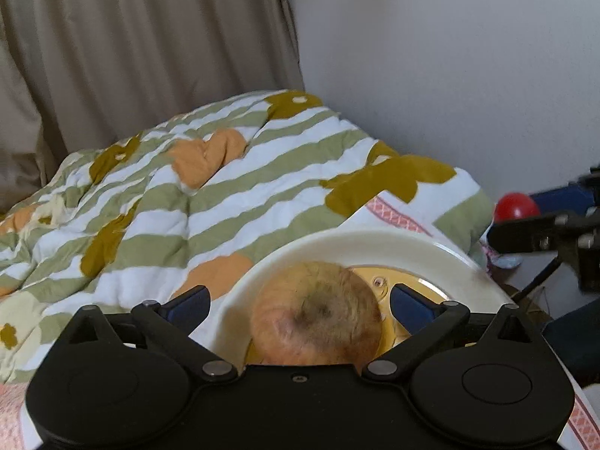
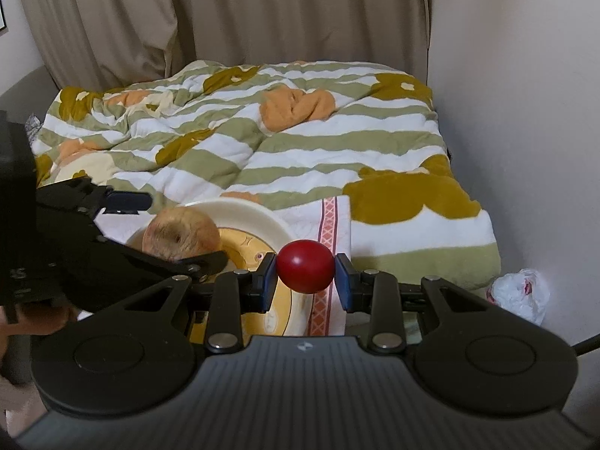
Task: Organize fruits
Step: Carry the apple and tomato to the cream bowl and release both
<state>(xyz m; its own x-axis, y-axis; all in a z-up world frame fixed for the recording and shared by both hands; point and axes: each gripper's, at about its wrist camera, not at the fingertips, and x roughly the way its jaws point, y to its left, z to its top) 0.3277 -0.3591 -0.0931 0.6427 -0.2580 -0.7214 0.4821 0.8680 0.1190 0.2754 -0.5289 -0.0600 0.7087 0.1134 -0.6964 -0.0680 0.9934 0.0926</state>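
Striped floral quilt (image 2: 300, 142) behind, your left gripper (image 1: 300, 303) gapes around the tan apple (image 1: 317, 313) on the cream plate (image 1: 375, 243), while your right gripper (image 2: 305, 275) clamps the glossy red round fruit (image 2: 305, 266).

The bottom of the apple (image 1: 317, 313) hides behind the left gripper (image 1: 300, 302). The plate (image 1: 375, 242) is cut off there too, low in the frame.

The left gripper (image 1: 300, 300) stands wide open around a pale apple (image 1: 317, 311) on the cream plate (image 1: 375, 243) — neither blue pad touches it. Right of the plate, beyond its rim, the right gripper (image 1: 543, 225) holds a red fruit (image 1: 515, 206).
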